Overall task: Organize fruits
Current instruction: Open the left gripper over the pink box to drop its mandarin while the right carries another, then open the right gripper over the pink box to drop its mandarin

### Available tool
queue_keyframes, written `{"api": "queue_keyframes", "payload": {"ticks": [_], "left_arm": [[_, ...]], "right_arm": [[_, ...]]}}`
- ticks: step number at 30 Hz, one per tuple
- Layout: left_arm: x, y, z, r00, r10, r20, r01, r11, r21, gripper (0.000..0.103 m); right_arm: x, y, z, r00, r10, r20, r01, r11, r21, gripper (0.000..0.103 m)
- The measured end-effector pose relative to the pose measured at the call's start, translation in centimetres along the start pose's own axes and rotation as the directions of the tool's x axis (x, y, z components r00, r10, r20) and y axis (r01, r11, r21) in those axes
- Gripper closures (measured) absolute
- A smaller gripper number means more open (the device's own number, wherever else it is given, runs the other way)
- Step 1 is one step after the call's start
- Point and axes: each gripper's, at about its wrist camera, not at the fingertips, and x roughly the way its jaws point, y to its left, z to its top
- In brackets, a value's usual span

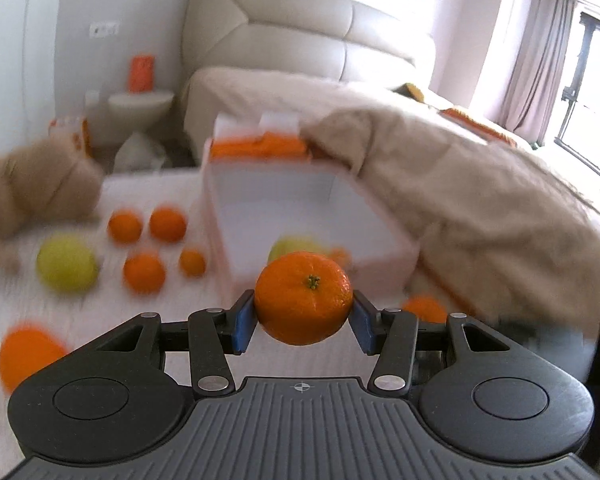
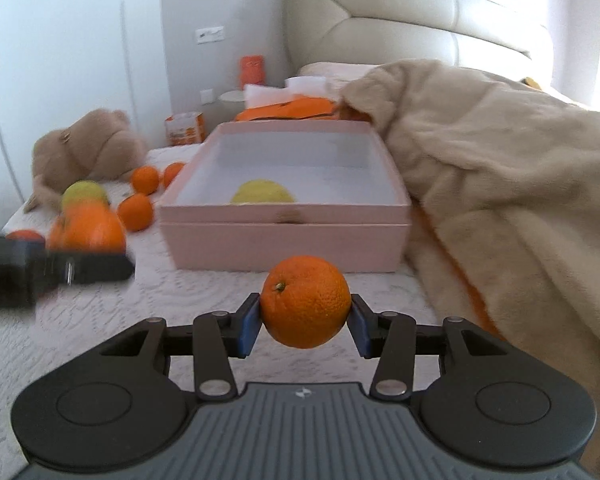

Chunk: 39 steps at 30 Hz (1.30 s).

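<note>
My left claw [image 1: 303, 316] clamps orange [image 1: 303, 297], stem facing camera, blue pads on both sides. My right claw [image 2: 305, 320] pinches second orange [image 2: 305, 301], pads pressing its flanks. Both held above bed [image 2: 100, 320]. Beyond: pink box [image 2: 284, 236], open, yellow fruit [image 2: 262, 193] inside. Left of box: loose oranges [image 1: 144, 273] and yellow-green fruit [image 1: 67, 263] on bed. Right: beige blanket [image 2: 500, 184]. Farthest: headboard [image 2: 380, 20].

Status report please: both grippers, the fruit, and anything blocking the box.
Left gripper clamped on an orange. Right gripper clamped on another orange. Pink box open ahead, one yellow-green fruit inside. Path clear.
</note>
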Motion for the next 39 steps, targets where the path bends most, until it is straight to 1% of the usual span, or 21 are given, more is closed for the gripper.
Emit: {"api": "queue_keyframes", "payload": {"ticks": [4,6,8,12,19,21,24,28,31,34,36,39], "left_arm": [[2.1,-1.2,3.7,0.999,0.022,0.043,-0.023,0.999,0.026,0.048],[3.6,-1.6,5.0,0.998,0.035,0.046,-0.036,0.999,0.030,0.048],[5.1,-1.5,5.8,0.998,0.045,0.031,-0.046,0.999,0.021,0.048],[8.3,-0.7,6.0,0.997,0.076,-0.017,-0.076,0.997,0.006,0.048],[11.2,0.4,4.7,0.988,0.108,-0.114,-0.110,0.994,-0.009,0.048],[11.3,0.6,4.3,0.984,0.126,-0.126,-0.128,0.992,-0.005,0.047],[11.0,1.0,4.1,0.983,0.137,-0.124,-0.139,0.990,-0.008,0.047],[10.4,1.6,4.1,0.984,0.137,-0.118,-0.139,0.990,-0.010,0.049],[9.9,1.9,4.2,0.989,0.112,-0.101,-0.116,0.993,-0.030,0.049],[8.4,2.4,4.5,0.995,0.081,-0.058,-0.084,0.995,-0.058,0.049],[6.9,3.0,4.6,0.998,0.057,-0.014,-0.058,0.995,-0.086,0.049],[3.9,4.5,4.1,0.997,0.058,0.053,-0.051,0.991,-0.123,0.049]], "right_arm": [[0.0,-1.8,0.0,1.000,-0.006,0.013,0.006,0.999,0.046,0.058],[0.1,-2.6,0.0,1.000,-0.006,0.015,0.005,0.998,0.062,0.058],[0.1,-2.9,-0.2,1.000,-0.012,0.016,0.011,0.998,0.067,0.058],[0.6,-3.3,-0.5,1.000,-0.018,0.015,0.017,0.998,0.067,0.058],[1.5,-3.2,-1.1,1.000,-0.014,-0.006,0.014,0.999,0.052,0.058],[1.8,-3.0,-1.1,1.000,-0.012,-0.010,0.012,0.999,0.046,0.058],[1.8,-2.8,-1.2,1.000,-0.006,-0.010,0.006,0.999,0.040,0.058],[1.8,-2.6,-1.2,1.000,0.004,-0.011,-0.003,0.999,0.035,0.058],[1.8,-2.6,-1.3,1.000,0.006,-0.015,-0.005,0.999,0.033,0.058],[1.9,-2.5,-1.2,1.000,0.004,-0.022,-0.004,0.999,0.034,0.058],[1.9,-2.4,-1.0,1.000,0.004,-0.025,-0.003,0.999,0.035,0.058],[1.4,-2.3,-0.1,1.000,0.022,-0.007,-0.021,0.999,0.049,0.058]]}}
